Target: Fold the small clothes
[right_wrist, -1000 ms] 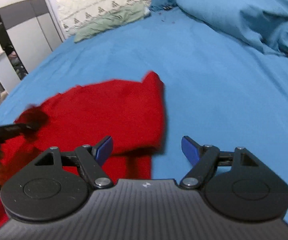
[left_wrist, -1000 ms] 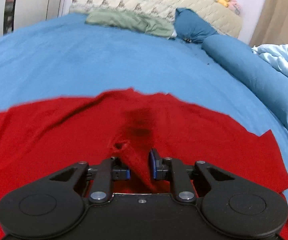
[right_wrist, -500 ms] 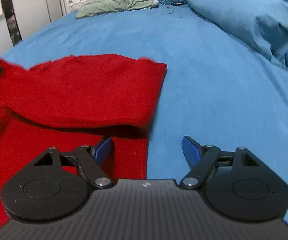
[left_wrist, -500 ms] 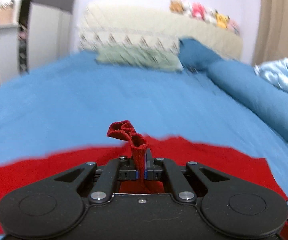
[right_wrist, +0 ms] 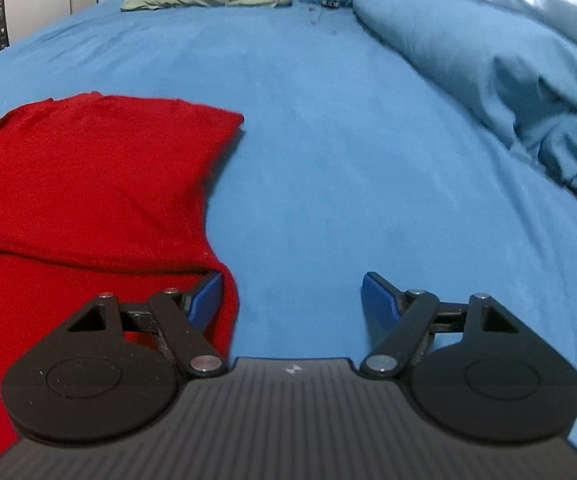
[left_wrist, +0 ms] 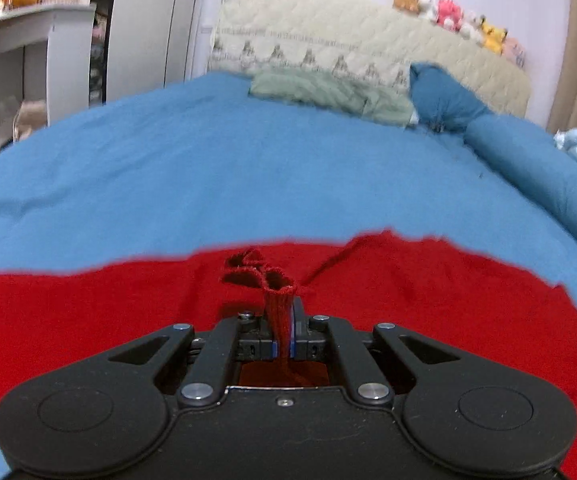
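There is one red garment (left_wrist: pixel 428 292) on one bed (left_wrist: pixel 208 184). I count two claws, the left claw (left_wrist: pixel 284 322) and the right claw (right_wrist: pixel 292 300). At the headboard lie one green pillow (left_wrist: pixel 328 94), one blue pillow (left_wrist: pixel 444 100) and one row of soft toys (left_wrist: pixel 460 20), too blurred to count.

A matt red cloth garment (left_wrist: pixel 428 292) with a fine knit-like texture and a frayed pinched edge is seen on a smooth, matt blue bed sheet (left_wrist: pixel 208 184) of woven cloth. The left gripper (left_wrist: pixel 284 330) and right gripper (right_wrist: pixel 292 300) are made of matt black plastic with bright metal pivot pins and blue pads, the right one's near housing being finely ribbed. At the far end a quilted cream headboard cover (left_wrist: pixel 348 52) and a crumpled, dull green cloth pillow (left_wrist: pixel 328 94) are shown, and a slightly glossy pale blue quilt (right_wrist: pixel 540 4) is bunched at the right.
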A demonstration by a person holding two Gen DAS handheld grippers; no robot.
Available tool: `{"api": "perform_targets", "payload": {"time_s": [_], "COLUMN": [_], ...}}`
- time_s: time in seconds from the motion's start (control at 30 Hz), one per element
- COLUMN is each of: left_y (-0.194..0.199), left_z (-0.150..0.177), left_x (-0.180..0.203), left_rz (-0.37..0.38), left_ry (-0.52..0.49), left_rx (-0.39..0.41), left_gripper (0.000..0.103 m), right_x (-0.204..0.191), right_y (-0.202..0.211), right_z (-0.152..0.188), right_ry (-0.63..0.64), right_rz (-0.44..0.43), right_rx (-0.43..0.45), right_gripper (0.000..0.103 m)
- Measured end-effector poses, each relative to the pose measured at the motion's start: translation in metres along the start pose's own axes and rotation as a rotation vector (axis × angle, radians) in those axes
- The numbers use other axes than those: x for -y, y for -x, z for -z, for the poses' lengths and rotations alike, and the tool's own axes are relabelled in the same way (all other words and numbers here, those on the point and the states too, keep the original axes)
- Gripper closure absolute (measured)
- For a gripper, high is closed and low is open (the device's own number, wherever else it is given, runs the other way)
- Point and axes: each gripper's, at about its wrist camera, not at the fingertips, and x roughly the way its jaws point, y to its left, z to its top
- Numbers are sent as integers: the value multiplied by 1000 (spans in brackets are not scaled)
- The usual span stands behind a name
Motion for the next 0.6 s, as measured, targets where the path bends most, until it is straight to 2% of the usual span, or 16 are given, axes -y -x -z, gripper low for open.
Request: {"api": "perform_targets", "payload": {"time_s": [0.07,0.1,0.13,0.2,0.23,0.27,0.33,0.4,0.47,0.6], "left_y": [1,6,17,39,45,48,48,37,23,1], "left_z": [7,11,15,16,15,14,10,7,9,24], "left_x": [-4,-7,-11,-16,-14,-16,-7,6,13,7], "left_rz": [-15,-34,-57,-79,-67,-51,-8,36,65,48], "left_ry": [-7,-6,-2,-7,-17,-29,-59,-74,-80,-47], "left_rx": [-51,-58,-47,0,21,36,49,39,16,-61], "left_gripper": [83,81,78,62,50,42,41,40,40,40], "right_x": [2,1,0,-6,-11,-17,-36,-54,-67,-60], "right_y": [2,4,8,22,31,38,41,30,12,-22], "right_z": [1,1,-1,-3,-6,-11,-20,-28,-32,-19], "right_ry": [12,20,24,32,33,35,39,35,20,-62], "right_rz": [-2,0,2,-17,-56,-102,-218,-293,-313,-277], "right_rx": [-6,-8,-9,15,50,79,120,119,116,47], "right_gripper": [12,12,13,12,11,11,11,11,11,11]}}
